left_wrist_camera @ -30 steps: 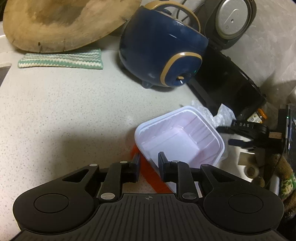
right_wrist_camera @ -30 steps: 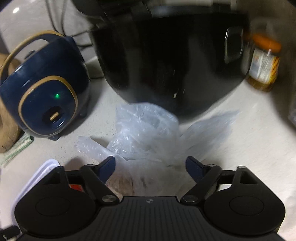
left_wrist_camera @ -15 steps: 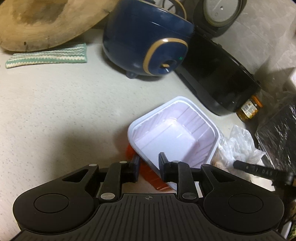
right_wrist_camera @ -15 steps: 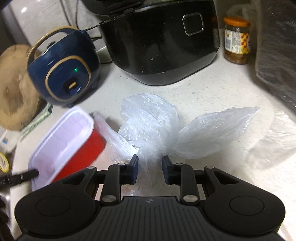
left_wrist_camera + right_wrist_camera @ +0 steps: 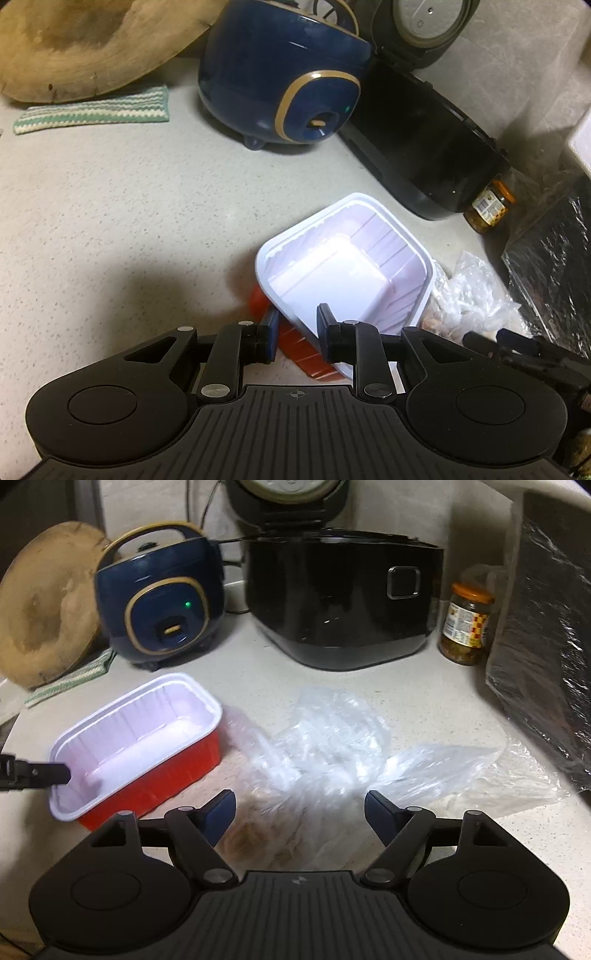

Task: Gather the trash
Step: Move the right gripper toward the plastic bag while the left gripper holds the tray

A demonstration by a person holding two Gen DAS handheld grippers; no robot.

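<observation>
- The red tray (image 5: 155,771) with the white inside is sitting on the speckled counter (image 5: 110,206), and the left gripper (image 5: 295,325) is pinching its near wall, one finger outside on the red side and one finger inside on the white side.
- In the right wrist view, the left gripper's dark finger (image 5: 40,775) is poking in over the tray's left end.
- The right gripper (image 5: 300,808) is hanging wide open, with nothing between its blue fingertips (image 5: 221,808).
- The crinkly clear plastic bag (image 5: 332,746) is lying right in front of the right gripper's open fingers and partly under them. Something brown is showing inside the bag near the gripper.
- The bag is touching the right end of the red tray. In the left wrist view the bag (image 5: 469,295) is peeking out to the right of the tray (image 5: 343,266).
- Farther out from the right gripper, a blue cooker (image 5: 162,598) with a small green light is standing to the left, behind the tray.
- A big black cooker (image 5: 343,602) is standing straight ahead, with its lid up.
- A jar (image 5: 467,624) with an orange lid is standing just right of the black cooker.
- A dark wrapped thing (image 5: 546,642) is sitting at the far right.
- A round wooden board (image 5: 44,627) is leaning at the far left, with a striped green cloth (image 5: 70,683) lying under it.
</observation>
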